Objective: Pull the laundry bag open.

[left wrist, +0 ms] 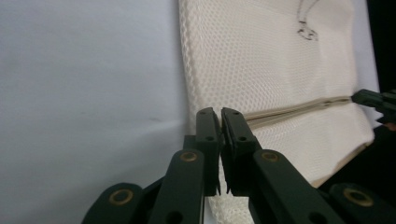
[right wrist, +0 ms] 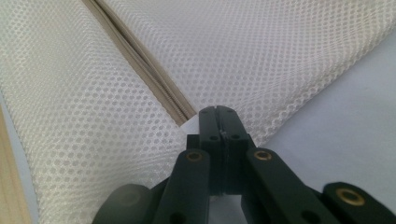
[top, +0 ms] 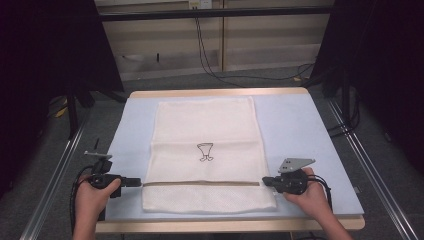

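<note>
Left hand-held gripper (left wrist: pixel 219 114): jaws closed, pinching the mesh bag (top: pixel 205 150) at its left edge by the zipper (top: pixel 200 183). Right hand-held gripper (right wrist: pixel 218 112): jaws together at the zipper's right end, grip uncertain. Bag: flat on the surface (top: pixel 295 125); probably light, limp; hold by seams.

Pale blue table (top: pixel 300 130); cream mesh bag (top: pixel 205 125) flat on it.
</note>
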The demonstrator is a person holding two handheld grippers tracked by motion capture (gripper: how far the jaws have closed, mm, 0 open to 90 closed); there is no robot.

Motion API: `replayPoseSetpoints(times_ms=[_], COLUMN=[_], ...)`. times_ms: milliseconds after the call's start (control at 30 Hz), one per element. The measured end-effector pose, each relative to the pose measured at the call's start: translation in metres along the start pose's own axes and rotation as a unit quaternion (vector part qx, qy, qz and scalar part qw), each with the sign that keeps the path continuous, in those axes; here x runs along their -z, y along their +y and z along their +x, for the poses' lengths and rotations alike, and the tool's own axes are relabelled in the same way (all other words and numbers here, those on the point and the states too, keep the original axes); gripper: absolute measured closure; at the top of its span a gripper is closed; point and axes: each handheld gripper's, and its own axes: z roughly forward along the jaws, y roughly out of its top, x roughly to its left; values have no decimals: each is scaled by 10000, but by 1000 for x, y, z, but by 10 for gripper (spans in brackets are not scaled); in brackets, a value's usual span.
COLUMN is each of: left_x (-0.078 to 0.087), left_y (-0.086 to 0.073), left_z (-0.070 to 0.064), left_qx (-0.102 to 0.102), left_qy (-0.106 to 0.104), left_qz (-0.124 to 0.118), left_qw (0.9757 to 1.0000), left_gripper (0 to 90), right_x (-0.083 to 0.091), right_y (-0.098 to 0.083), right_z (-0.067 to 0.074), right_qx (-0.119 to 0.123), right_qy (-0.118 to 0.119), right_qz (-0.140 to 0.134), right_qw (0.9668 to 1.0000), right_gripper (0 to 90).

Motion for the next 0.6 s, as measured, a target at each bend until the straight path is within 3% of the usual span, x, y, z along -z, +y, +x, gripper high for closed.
replayPoseSetpoints(times_ms=[100, 167, 200, 233, 267, 333, 367, 433, 500, 567, 600], left_x=[3, 4, 5, 6, 6, 7, 7, 6, 3, 2, 1], left_y=[1, 1, 2, 2, 3, 4, 4, 6, 7, 8, 8], left_z=[0, -3, -6, -9, -12, -17, -19, -22, -20, -16, -14], left_qx=[-9, -62, -193, -301, -447, -714, -893, -1245, -1397, -1523, -1545], left_qy=[4, 78, 108, 128, 194, 240, 329, 708, 979, 1167, 1222], left_qz=[-105, -304, -398, -565, -740, -1100, -1280, -1548, -1747, -1751, -1729], left_qw=[9999, 9995, 9990, 9979, 9961, 9911, 9872, 9775, 9697, 9657, 9650], left_gripper=[761, 714, 687, 645, 580, 478, 416, 321, 240, 203, 201], right_x=[0, 2, 3, 6, 8, 14, 16, 19, 23, 25, 25], right_y=[0, 0, 0, 2, 3, 4, 4, 3, 1, -1, -2], right_z=[0, -1, -2, -5, -7, -14, -19, -26, -30, -33, -33], right_qx=[-29, -113, -243, -470, -576, -667, -778, -1014, -1079, -1032, -1019], right_qy=[-12, 52, 103, 102, -134, -519, -648, -916, -1134, -1284, -1350], right_qz=[-30, -55, -81, -190, -300, -299, -350, -469, -563, -582, -581], right_qw=[10000, 9999, 9996, 9987, 9978, 9960, 9942, 9895, 9861, 9846, 9839], right_gripper=[867, 802, 756, 654, 550, 458, 382, 284, 244, 215, 202])
